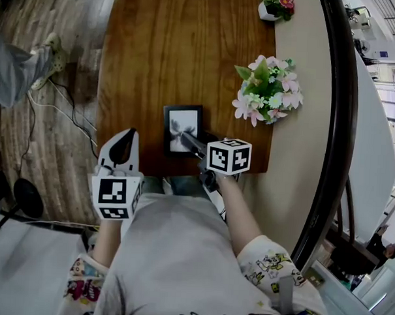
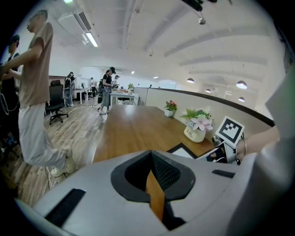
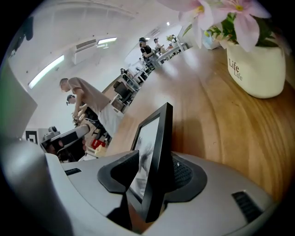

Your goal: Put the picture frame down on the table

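Fingers (image 3: 118,170) of the right gripper (image 1: 187,141) stand spread on either side of the picture frame (image 1: 183,122), one just before its glass and one behind its back, so the black frame sits between them unpinched. It stands near upright, its face toward the person, at the near edge of the wooden table (image 1: 156,54); its lower edge is hidden, so contact with the wood cannot be told. That gripper reaches forward and slants down. Near the frame, on its right, a cream pot (image 3: 256,69) marked "Life" holds pink and white flowers (image 1: 269,90). Far up the table a small white pot (image 1: 266,13) holds red flowers. The left gripper (image 1: 123,144) hangs beside the frame, apart from it, slanting down, its fingers pressed together on nothing.
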Available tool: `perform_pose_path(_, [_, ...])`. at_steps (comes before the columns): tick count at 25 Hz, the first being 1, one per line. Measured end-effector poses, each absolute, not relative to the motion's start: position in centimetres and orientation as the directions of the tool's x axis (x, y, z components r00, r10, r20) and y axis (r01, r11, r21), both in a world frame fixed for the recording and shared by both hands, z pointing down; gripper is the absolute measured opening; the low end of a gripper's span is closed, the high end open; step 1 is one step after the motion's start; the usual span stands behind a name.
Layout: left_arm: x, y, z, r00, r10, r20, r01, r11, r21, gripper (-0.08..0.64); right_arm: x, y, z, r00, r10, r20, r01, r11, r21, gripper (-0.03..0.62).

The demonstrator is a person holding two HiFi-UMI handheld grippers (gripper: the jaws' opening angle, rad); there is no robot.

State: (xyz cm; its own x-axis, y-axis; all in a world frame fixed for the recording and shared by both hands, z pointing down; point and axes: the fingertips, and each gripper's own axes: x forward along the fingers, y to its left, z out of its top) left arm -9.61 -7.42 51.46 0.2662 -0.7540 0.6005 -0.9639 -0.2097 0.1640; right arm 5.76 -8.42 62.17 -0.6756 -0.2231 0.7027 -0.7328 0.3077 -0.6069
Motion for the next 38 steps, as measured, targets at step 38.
perform_pose_path(38, [-10.2,-6.3,51.5,0.260,-0.759,0.597,-0.966,-0.204,0.161,0.003,7.5,-8.5,62.1,-0.547,-0.299,0.782,-0.819,0.384,-0.426,0.250])
